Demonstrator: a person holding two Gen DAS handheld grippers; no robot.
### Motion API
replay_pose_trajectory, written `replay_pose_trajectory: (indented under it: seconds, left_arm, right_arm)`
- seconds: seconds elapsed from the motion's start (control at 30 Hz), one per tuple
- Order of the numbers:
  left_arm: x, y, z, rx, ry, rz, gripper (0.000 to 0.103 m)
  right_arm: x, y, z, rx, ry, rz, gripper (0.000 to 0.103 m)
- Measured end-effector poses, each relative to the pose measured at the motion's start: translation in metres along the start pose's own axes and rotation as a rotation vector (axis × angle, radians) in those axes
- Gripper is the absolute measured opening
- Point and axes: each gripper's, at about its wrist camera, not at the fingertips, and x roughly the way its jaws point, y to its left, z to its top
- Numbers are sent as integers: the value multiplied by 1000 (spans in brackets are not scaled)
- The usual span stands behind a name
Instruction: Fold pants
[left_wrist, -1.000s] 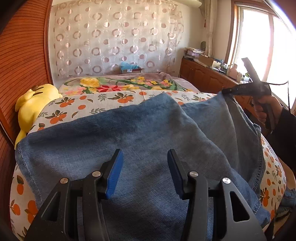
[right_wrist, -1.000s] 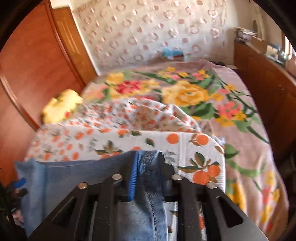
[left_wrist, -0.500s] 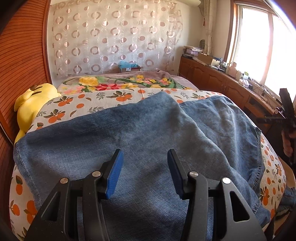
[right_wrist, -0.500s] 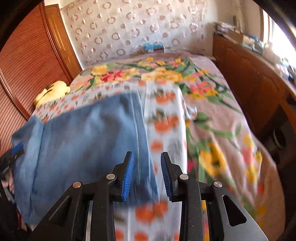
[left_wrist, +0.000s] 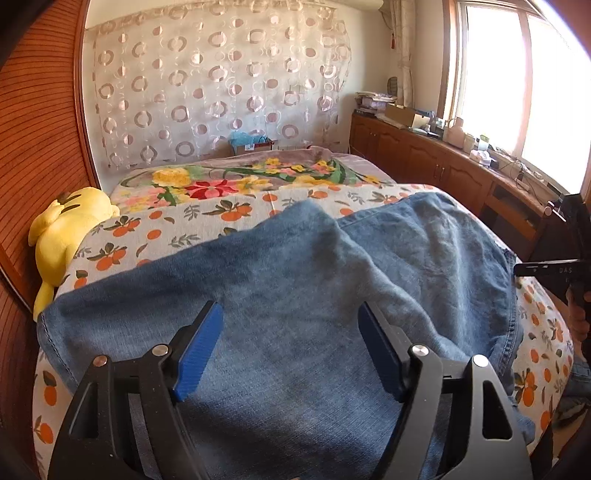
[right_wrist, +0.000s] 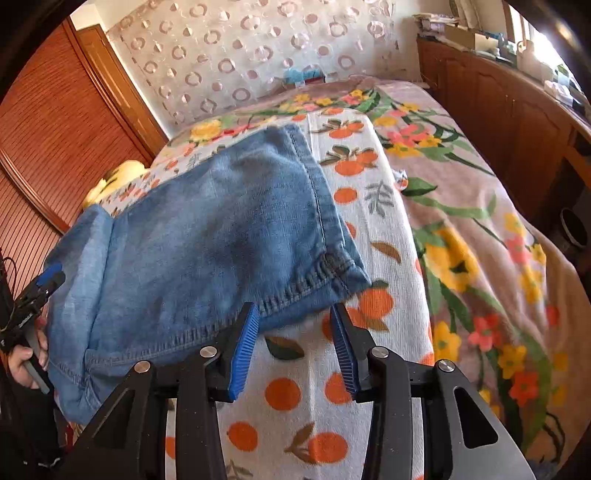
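Denim first: the blue folded jeans (right_wrist: 207, 236) lie on the orange-print white bedspread (right_wrist: 369, 206), long axis running from the left gripper (left_wrist: 290, 345) across to the right gripper (right_wrist: 291, 343). Left's jaws have just been opening, wide above the cloth, gripping nothing. Right's have just been opening too, empty, the waistband corner just beyond its pads, so right looks nearer that end.

A bed (left_wrist: 373, 173) covered by a pink floral blanket (right_wrist: 461, 206), with a white orange-print cover (left_wrist: 207, 229) laid over it. A yellow plush toy (left_wrist: 62, 236) sits at the bed's left edge beside a slatted wooden wardrobe (left_wrist: 37, 147). Behind hangs a sheer circle-patterned curtain (left_wrist: 221, 85). Wooden cabinets (left_wrist: 417, 158) run below a bright window (left_wrist: 517, 81).
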Motion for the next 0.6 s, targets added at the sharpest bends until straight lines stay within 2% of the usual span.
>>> replay_pose_trajectory:
  seconds: [0.2, 0.33, 0.4, 0.43, 0.47, 0.53, 0.6]
  left_arm:
    - [-11, -3, 9, -6, -32, -25, 77]
    - [-17, -5, 9, -4, -37, -16, 77]
    - [-21, -4, 7, -3, -40, -8, 77]
    - [-24, -3, 6, -4, -42, -5, 77]
    - [-28, -1, 4, -6, -44, 2, 77]
    - [-36, 4, 0, -10, -49, 11, 77]
    - [-43, 8, -3, -14, -55, 23, 77]
  right_arm:
    - [11, -8, 9, 68, -16, 16, 45]
    - [16, 1, 7, 65, -26, -23, 45]
    - [18, 7, 6, 50, -34, -57, 36]
    - [19, 11, 5, 42, -39, -99, 20]
    - [18, 15, 4, 32, -45, -119, 12]
    - [15, 17, 4, 38, -68, -80, 5]
    - [12, 22, 5, 29, -92, -79, 3]
